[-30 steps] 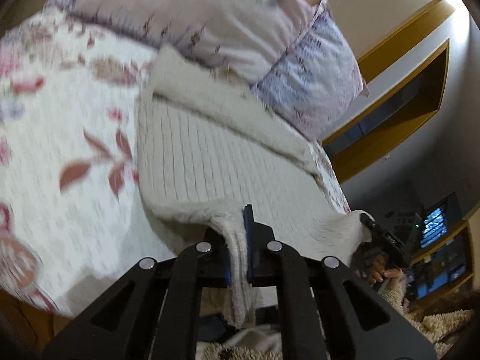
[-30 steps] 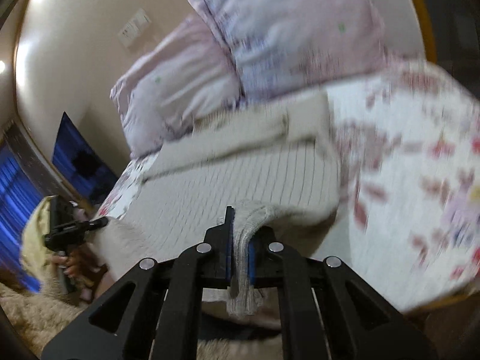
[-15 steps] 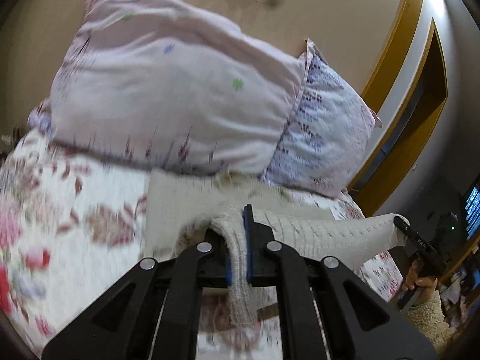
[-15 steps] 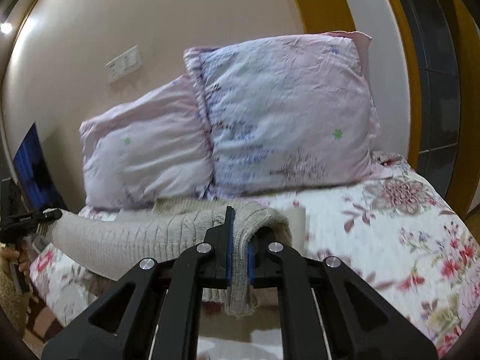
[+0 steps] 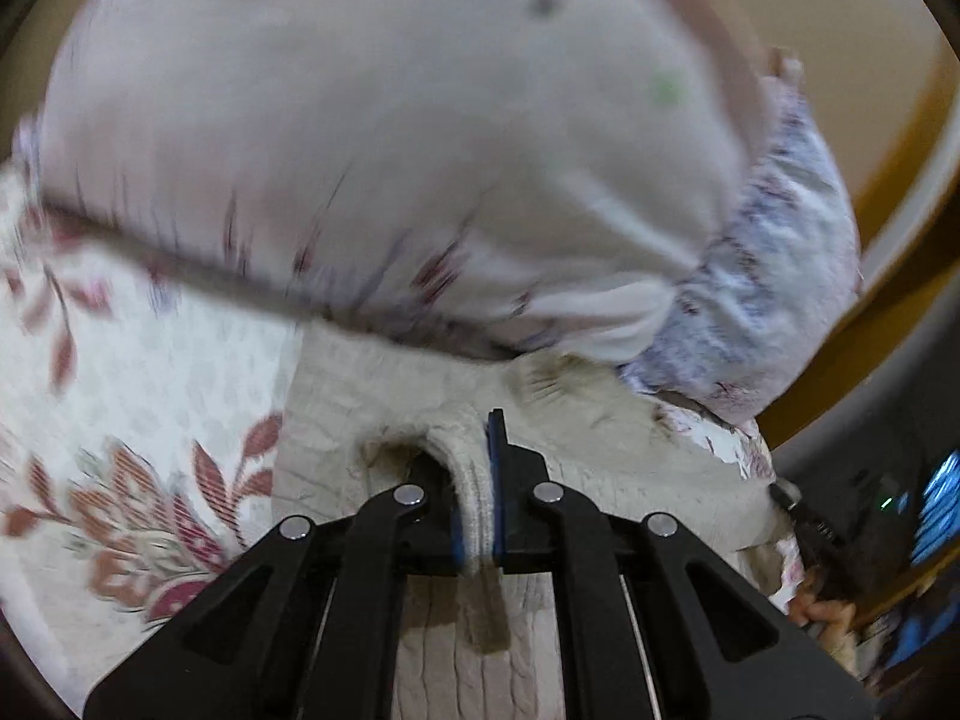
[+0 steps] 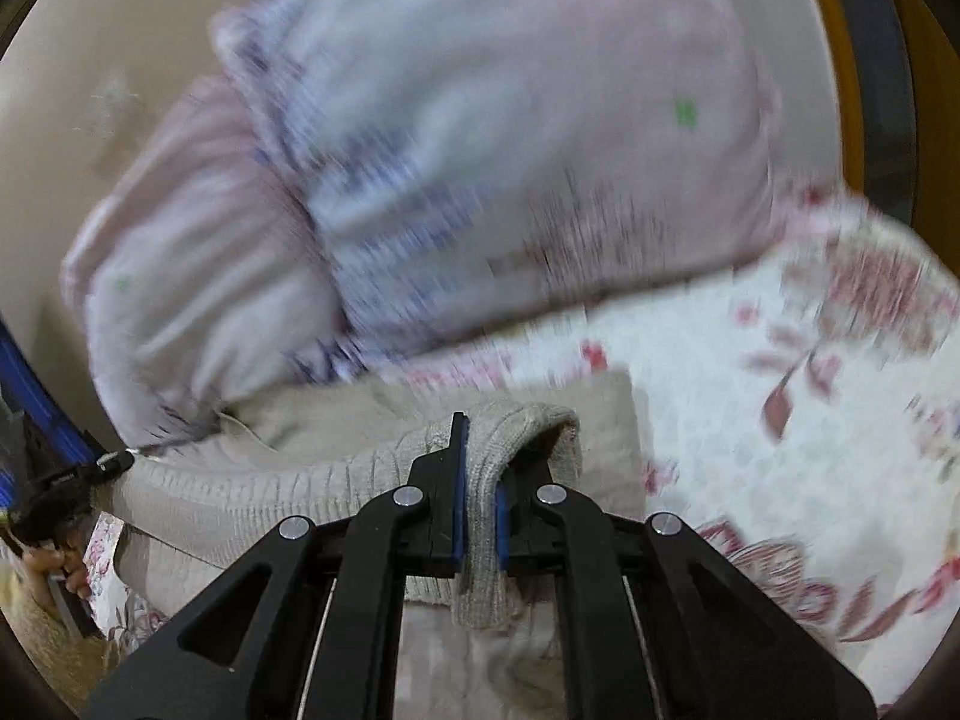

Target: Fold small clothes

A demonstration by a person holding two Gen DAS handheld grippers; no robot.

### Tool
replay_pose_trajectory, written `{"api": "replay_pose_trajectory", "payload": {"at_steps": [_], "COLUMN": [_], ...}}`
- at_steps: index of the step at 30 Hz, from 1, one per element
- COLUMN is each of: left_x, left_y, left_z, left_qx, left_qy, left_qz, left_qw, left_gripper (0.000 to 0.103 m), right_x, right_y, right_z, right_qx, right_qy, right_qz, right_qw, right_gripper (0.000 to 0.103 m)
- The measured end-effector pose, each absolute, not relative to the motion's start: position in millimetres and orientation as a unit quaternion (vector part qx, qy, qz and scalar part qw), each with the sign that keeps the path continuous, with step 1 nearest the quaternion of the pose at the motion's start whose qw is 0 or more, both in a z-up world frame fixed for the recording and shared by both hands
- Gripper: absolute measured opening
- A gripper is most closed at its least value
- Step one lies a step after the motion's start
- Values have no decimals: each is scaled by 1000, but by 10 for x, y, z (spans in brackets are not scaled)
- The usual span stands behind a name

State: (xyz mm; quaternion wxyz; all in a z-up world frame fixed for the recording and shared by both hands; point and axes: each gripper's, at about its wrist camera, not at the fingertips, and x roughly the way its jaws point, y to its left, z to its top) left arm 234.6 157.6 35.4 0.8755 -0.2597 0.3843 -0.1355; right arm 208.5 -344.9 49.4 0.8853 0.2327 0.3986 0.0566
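Left gripper (image 5: 480,480) clamped on hem of beige cable-knit sweater (image 5: 600,450); right gripper (image 6: 480,480) clamped on other hem corner. Sweater lies on floral quilted bedspread (image 5: 150,390), far edge touching pink pillow (image 5: 360,150).

Risk: folded hem lands crooked if one hand leads; knit may slip from pads.

Lilac patterned pillow (image 6: 510,150) just behind sweater, limits forward reach.

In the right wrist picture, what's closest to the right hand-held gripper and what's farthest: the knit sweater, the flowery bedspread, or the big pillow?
1. Knit sweater: pinched in the right hand-held gripper, so nearest.
2. Flowery bedspread: under the sweater, spreading to the right.
3. Big pillow: farthest, propped up at the head of the bed behind the sweater.
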Motion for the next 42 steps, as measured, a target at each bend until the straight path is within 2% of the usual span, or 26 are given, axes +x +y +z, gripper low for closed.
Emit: {"api": "replay_pose_trajectory", "payload": {"at_steps": [6,8,10,11,13,18,24,30,38,41,42], "left_x": [2550,2598,2668,2699,2740,2674,2422,2141,2000,2005,2006], "left_y": [1671,1674,1660,1672,1708,1840,1945,1854,1674,1623,1607], "left_z": [79,73,71,73,73,218,401,465,235,136,116], "left_qx": [-323,-329,-341,-358,-392,-416,-371,-283,-219,-211,-207], "left_qy": [405,404,402,398,383,344,333,348,400,418,421], "left_qz": [-147,-150,-156,-163,-167,-163,-148,-127,-118,-115,-113], "left_qw": [843,841,836,829,820,826,854,885,882,876,876], "left_gripper": [8,12,33,39,58,67,67,65,49,42,38], "right_x": [2252,2334,2429,2471,2532,2500,2183,1893,1745,1725,1725], "right_y": [-3555,-3580,-3607,-3618,-3613,-3634,-3751,-3826,-3776,-3704,-3675], "right_z": [298,283,272,274,288,475,690,654,430,326,307], "right_qx": [289,310,346,363,370,362,313,264,218,205,199], "right_qy": [430,436,439,433,426,396,374,394,442,462,467], "right_qz": [64,66,79,82,85,87,63,43,31,39,40], "right_qw": [853,843,826,821,822,840,870,880,870,862,861], "right_gripper": [8,14,43,47,49,49,49,46,41,29,20]}}
